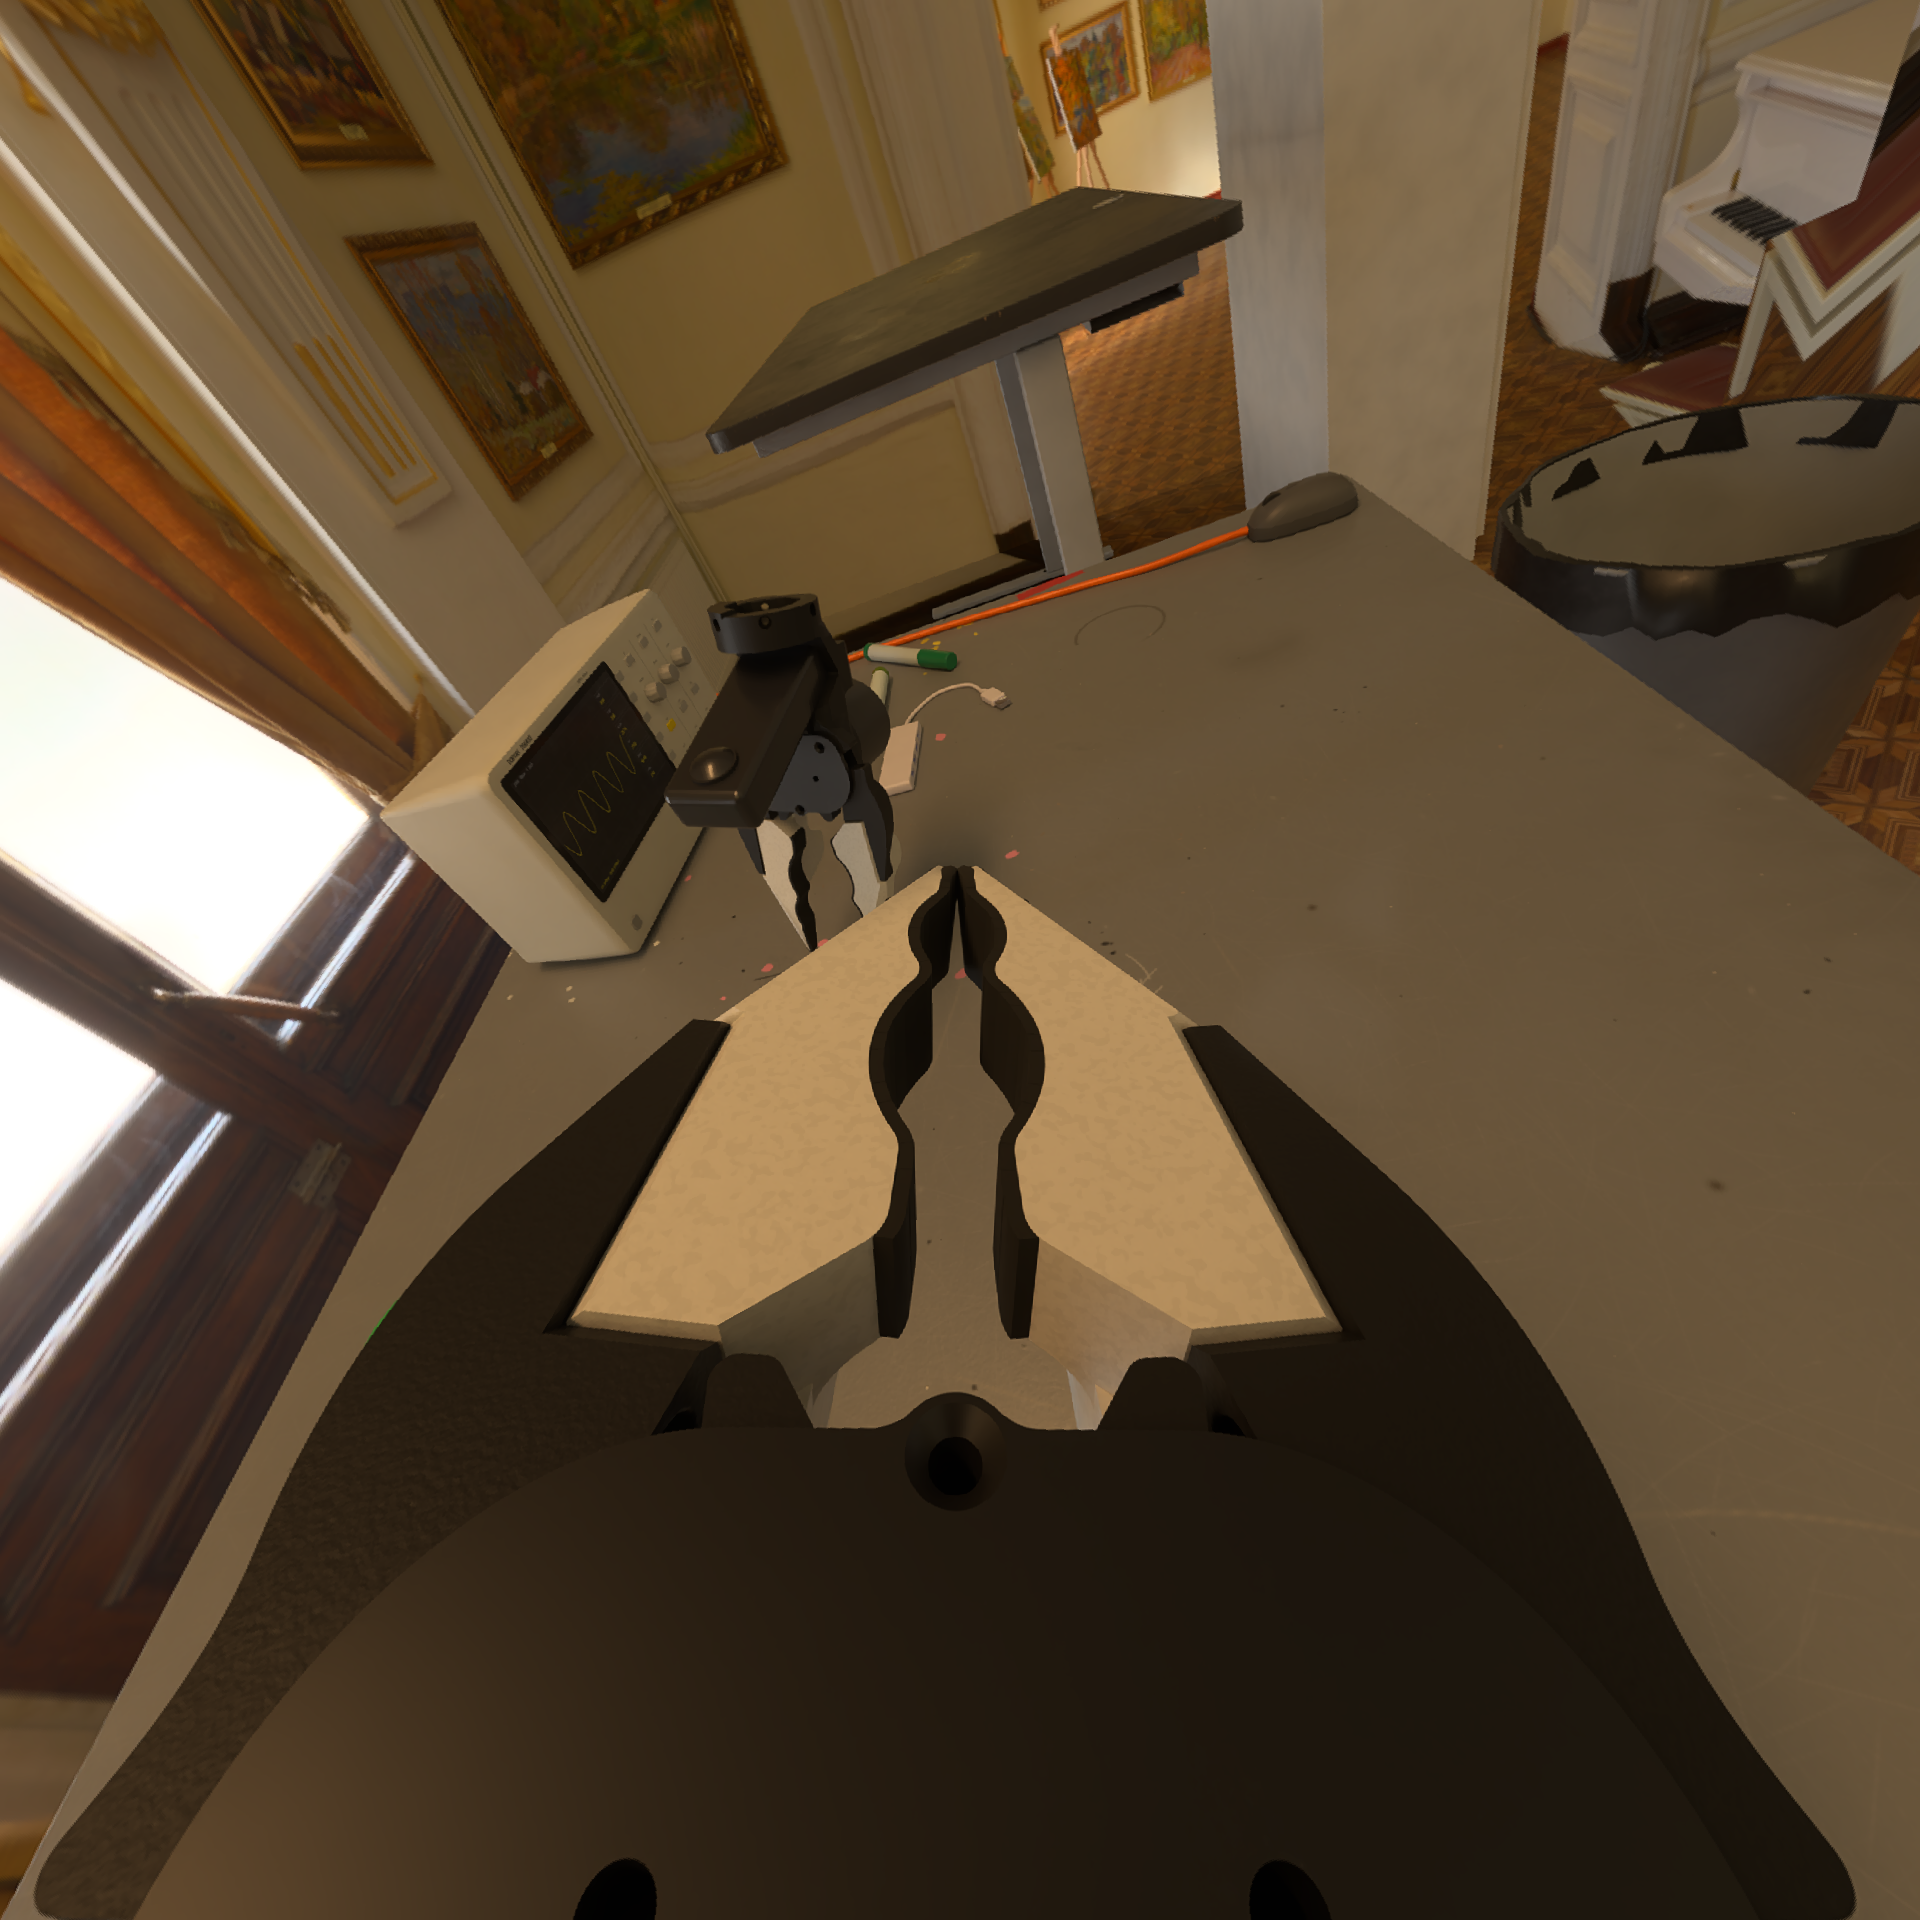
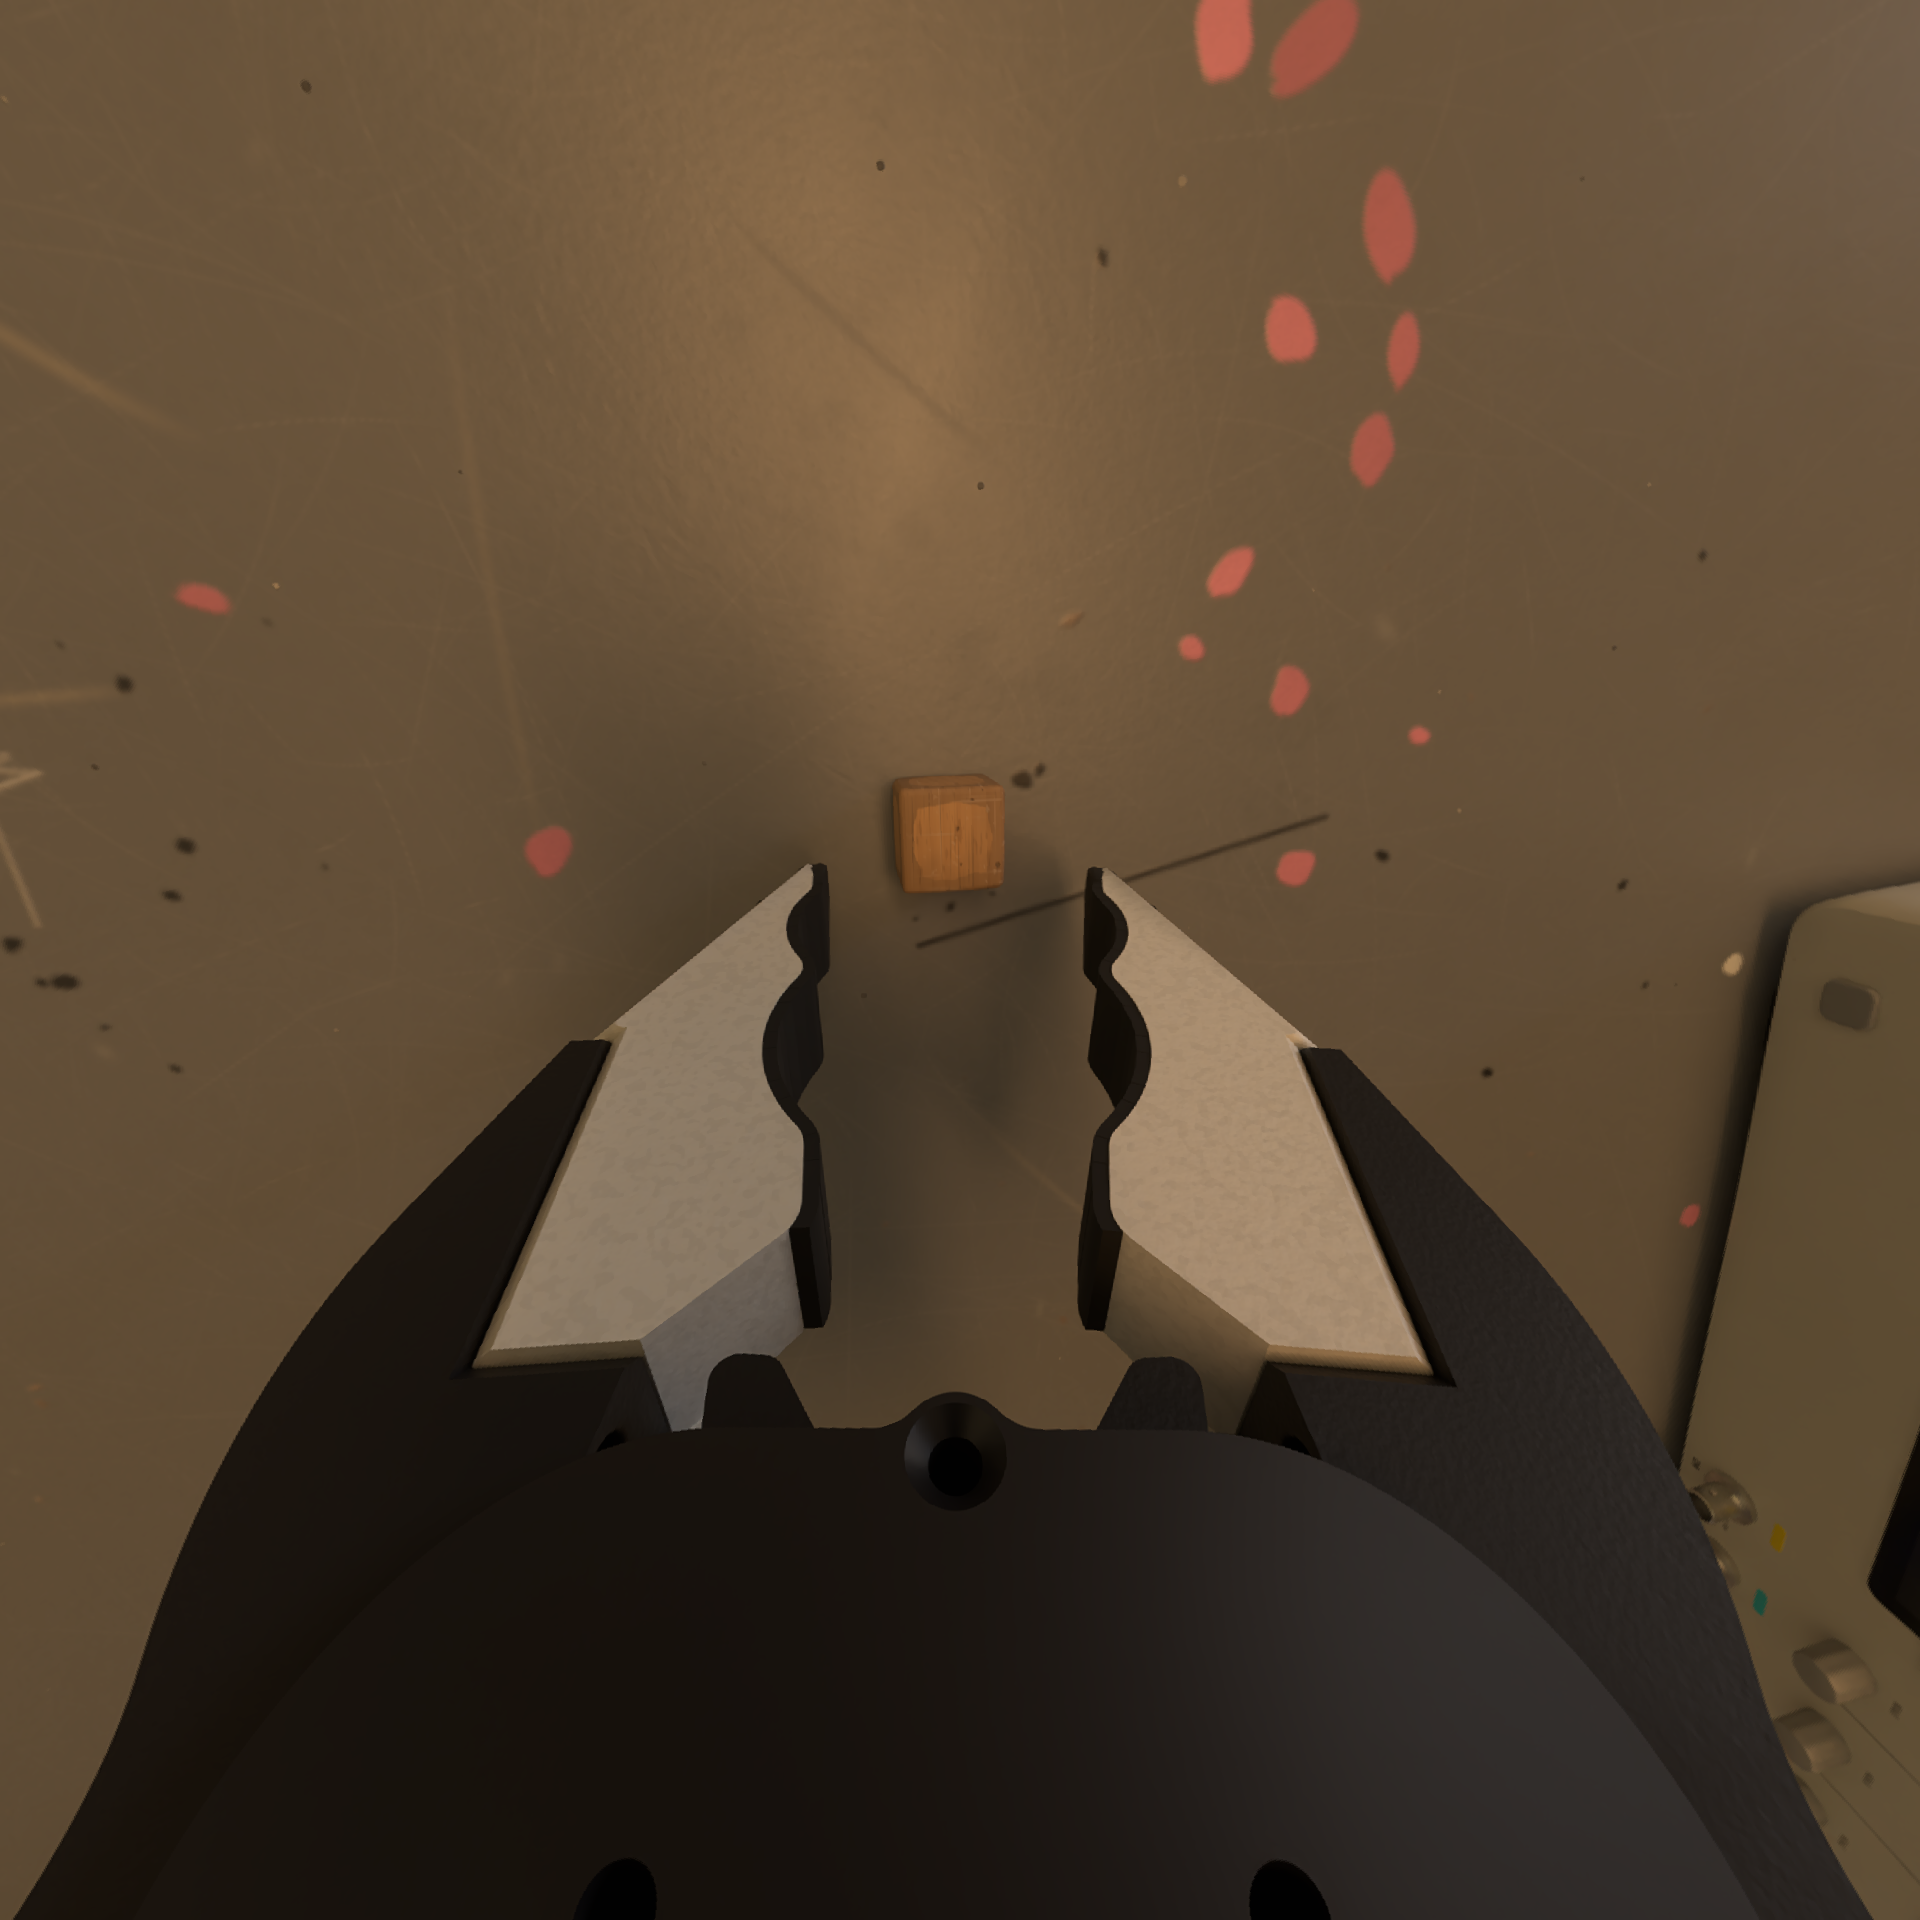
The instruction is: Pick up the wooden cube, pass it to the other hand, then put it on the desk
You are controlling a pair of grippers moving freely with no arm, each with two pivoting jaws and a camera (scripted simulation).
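Observation:
A small wooden cube (image 2: 950, 833) lies on the grey desk (image 2: 623, 416), straight ahead of my right gripper (image 2: 956, 881) and just beyond its fingertips. The right gripper points down at the desk, open and empty. In the left wrist view my left gripper (image 1: 957, 879) is shut with nothing between its fingers, low over the desk (image 1: 1351, 935). The right gripper (image 1: 831, 914) shows ahead of it, hanging fingers-down next to the oscilloscope. The cube is hidden in the left wrist view.
A white oscilloscope (image 1: 551, 790) stands at the desk's left edge and shows at the right edge of the right wrist view (image 2: 1829, 1351). Green markers (image 1: 912, 657), a white adapter cable (image 1: 935, 717), a grey mouse (image 1: 1299, 506) and a black bin (image 1: 1714, 582) lie farther off.

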